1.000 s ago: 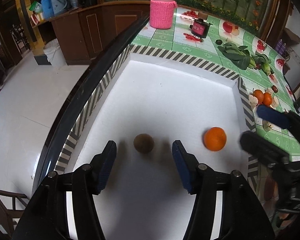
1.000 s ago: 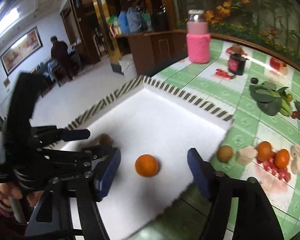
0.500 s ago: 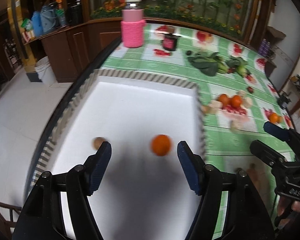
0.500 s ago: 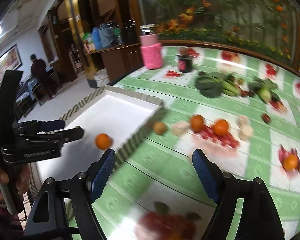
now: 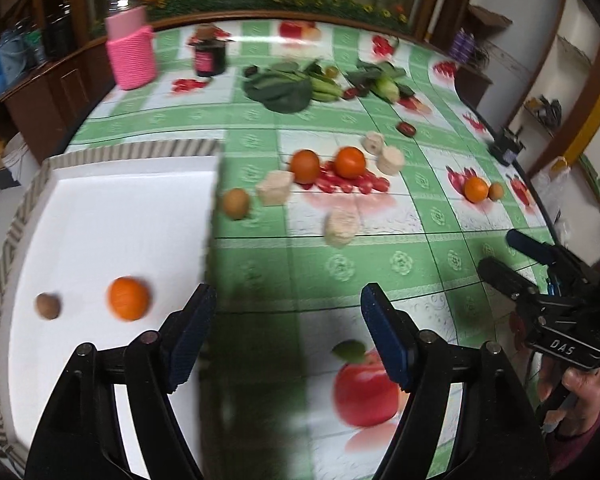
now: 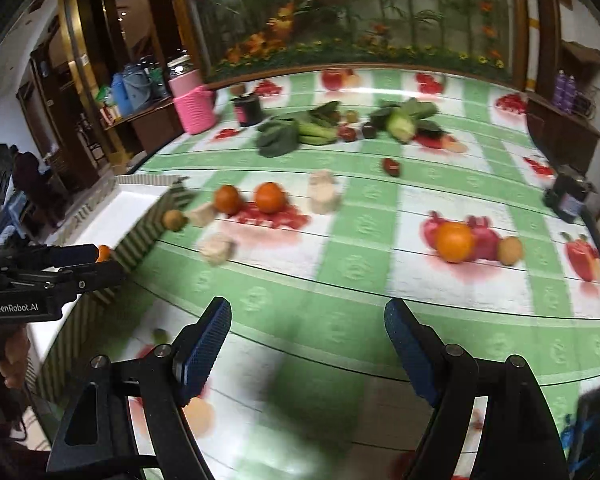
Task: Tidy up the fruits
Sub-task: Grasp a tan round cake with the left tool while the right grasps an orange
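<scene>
White tray [image 5: 112, 208] at left of the left wrist view, already holding one orange [image 5: 128, 298] and one small brown fruit [image 5: 48, 306] near its lower left. Left hand-held gripper [image 5: 286, 332] wide apart, clamped on nothing, hovering over the green checked counter [image 5: 260, 264] just past the tray's striped edge. Right hand-held gripper [image 6: 306, 346] also spread apart and empty, low centre of its own view. Still loose out on the counter: two oranges [image 5: 327, 164] mid-frame, a brown fruit [image 5: 236, 203] just beside the tray wall, plus another orange and brown fruit [image 5: 480, 190] at right. Pale beige chunks [image 5: 275, 187] mixed in among them, can't tell what those are. Probably between picks. Biggest risk: round fruit rolling off when nudged by one finger instead of being pinched square. Also easy to mistake the printed apple [image 5: 366, 390] and printed tomatoes for real fruit, or to grab a beige chunk by accident since one sits touching an orange.
</scene>
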